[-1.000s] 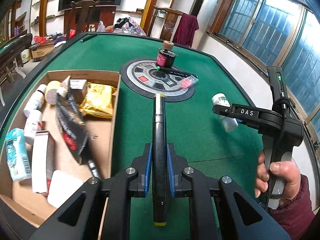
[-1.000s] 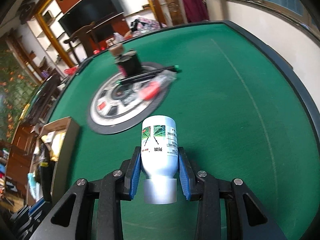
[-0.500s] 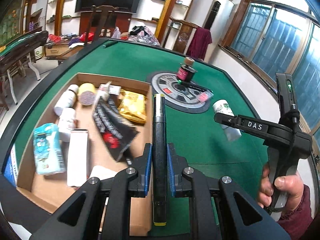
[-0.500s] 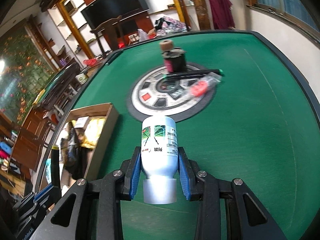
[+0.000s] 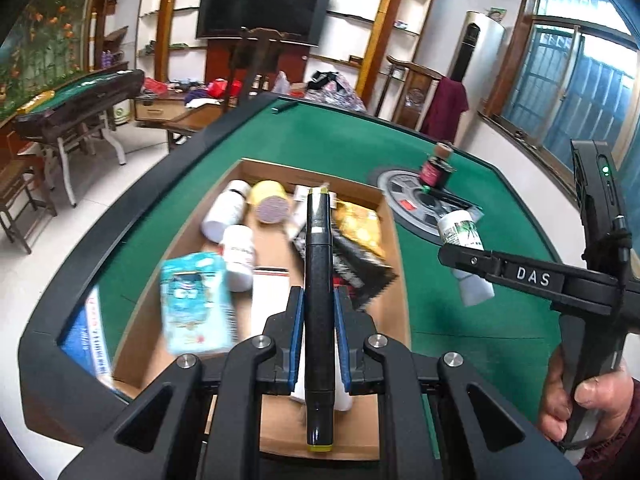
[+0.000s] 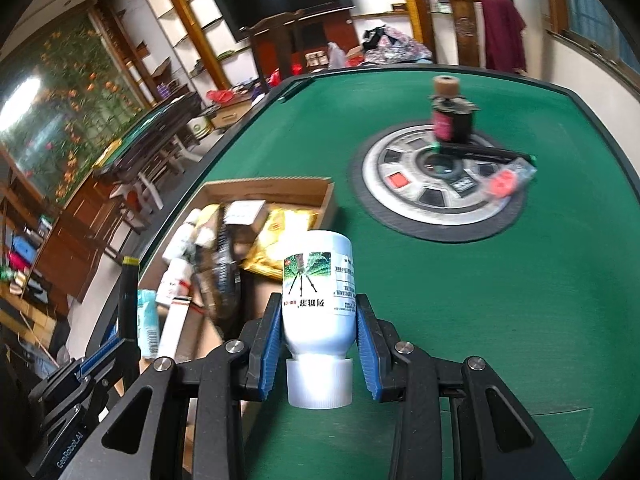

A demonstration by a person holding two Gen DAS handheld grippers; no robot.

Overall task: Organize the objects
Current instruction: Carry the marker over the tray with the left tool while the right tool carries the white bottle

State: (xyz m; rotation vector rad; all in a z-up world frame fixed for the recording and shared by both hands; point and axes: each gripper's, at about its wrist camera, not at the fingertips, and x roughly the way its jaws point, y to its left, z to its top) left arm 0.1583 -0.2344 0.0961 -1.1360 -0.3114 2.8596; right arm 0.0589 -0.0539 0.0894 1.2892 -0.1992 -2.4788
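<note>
Left wrist view: left gripper (image 5: 319, 322) is clamping marker (image 5: 319, 280) above cardboard box (image 5: 394, 280); right gripper (image 6: 318, 344) is gripping white bottle (image 6: 318, 296) at the box's right edge. Advice: release low, onto bare cardboard.

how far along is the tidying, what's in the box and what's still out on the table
Well underway. Done: the box already holds white bottles, a blue pack, a yellow pouch and more. In hand: the left gripper is shut on a black marker above the box; the right gripper is shut on a white bottle beside it. Left: a dark jar, a pen and a red-capped packet on the round panel.
</note>
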